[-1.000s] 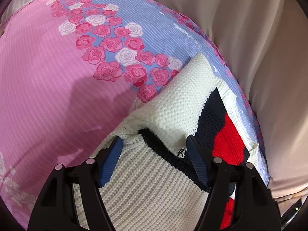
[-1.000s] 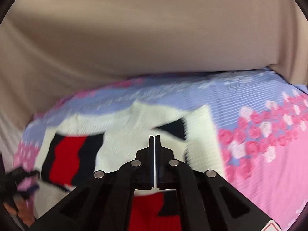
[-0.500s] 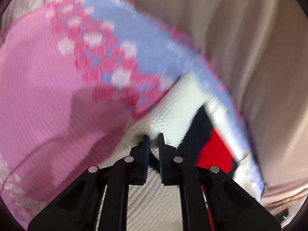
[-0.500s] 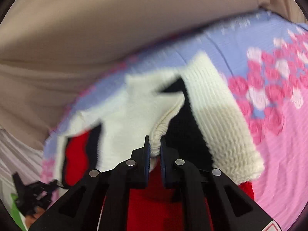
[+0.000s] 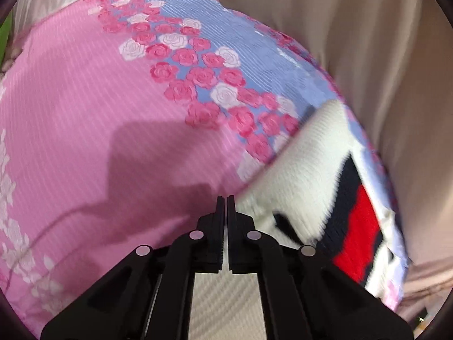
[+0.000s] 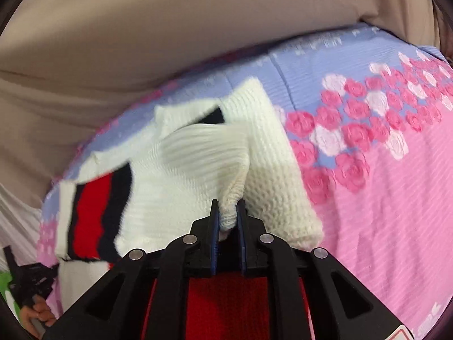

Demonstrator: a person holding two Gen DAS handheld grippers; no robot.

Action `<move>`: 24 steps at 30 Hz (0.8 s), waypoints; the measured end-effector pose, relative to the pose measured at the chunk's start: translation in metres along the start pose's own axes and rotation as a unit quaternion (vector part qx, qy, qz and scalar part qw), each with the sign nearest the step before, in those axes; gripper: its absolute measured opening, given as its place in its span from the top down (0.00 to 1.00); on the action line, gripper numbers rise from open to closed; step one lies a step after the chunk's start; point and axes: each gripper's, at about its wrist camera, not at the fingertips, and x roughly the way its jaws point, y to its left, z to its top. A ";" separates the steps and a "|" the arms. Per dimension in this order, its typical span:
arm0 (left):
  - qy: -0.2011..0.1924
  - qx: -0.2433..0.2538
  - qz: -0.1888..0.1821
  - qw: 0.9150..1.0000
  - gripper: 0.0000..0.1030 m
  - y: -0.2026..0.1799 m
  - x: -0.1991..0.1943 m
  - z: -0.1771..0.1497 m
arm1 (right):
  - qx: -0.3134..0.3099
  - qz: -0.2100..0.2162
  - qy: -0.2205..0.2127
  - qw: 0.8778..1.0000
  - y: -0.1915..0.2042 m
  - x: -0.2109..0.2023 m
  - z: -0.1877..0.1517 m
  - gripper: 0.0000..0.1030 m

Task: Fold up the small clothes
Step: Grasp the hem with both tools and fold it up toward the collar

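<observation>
Both tools now pinch the cream ribbed knit sweater (image 6: pixel 198 153): right tool (image 6: pixel 228 215) lifts its hem, left tool (image 5: pixel 225 218), spread a second ago, has clamped — fold beginning.

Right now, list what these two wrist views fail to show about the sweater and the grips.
- Left wrist view: whether the left gripper, nearly shut, pinches the sweater; its own black frame hides the knit below the tips.
- Left wrist view: the sweater's right edge and navy trim, motion-blurred.
- Right wrist view: the sweater's red lower part, covered by the right gripper and cut by the bottom edge.
- Right wrist view: the striped sleeve end, blurred.
</observation>
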 end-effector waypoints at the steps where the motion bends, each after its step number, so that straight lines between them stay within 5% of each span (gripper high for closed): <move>1: 0.003 0.011 -0.006 1.000 0.86 0.001 -0.007 -0.006 | 0.004 0.002 0.000 1.000 -0.001 -0.006 -0.005 0.83; 2: 0.007 0.028 -0.009 1.000 0.79 0.003 -0.016 -0.013 | 0.002 0.001 -0.006 1.000 -0.001 -0.016 -0.012 0.81; 4: 0.012 0.061 -0.002 0.998 0.57 0.007 -0.031 -0.033 | -0.012 -0.012 -0.015 1.000 -0.003 -0.040 -0.031 0.57; 6: 0.020 0.095 0.010 0.995 0.53 0.017 -0.048 -0.056 | -0.030 -0.028 -0.021 0.999 -0.010 -0.070 -0.062 0.48; 9: 0.048 0.119 0.024 0.991 0.45 0.046 -0.069 -0.090 | -0.047 -0.023 0.018 0.998 -0.033 -0.101 -0.112 0.47; 16: 0.102 0.073 0.023 0.992 0.39 0.109 -0.103 -0.150 | -0.029 -0.017 0.152 0.988 -0.091 -0.163 -0.253 0.44; 19: 0.114 0.094 0.009 0.989 0.39 0.101 -0.105 -0.167 | -0.042 0.012 0.154 0.987 -0.078 -0.171 -0.272 0.36; 24: 0.103 0.081 0.013 0.991 0.45 0.093 -0.102 -0.169 | -0.079 0.026 0.123 0.989 -0.050 -0.159 -0.269 0.37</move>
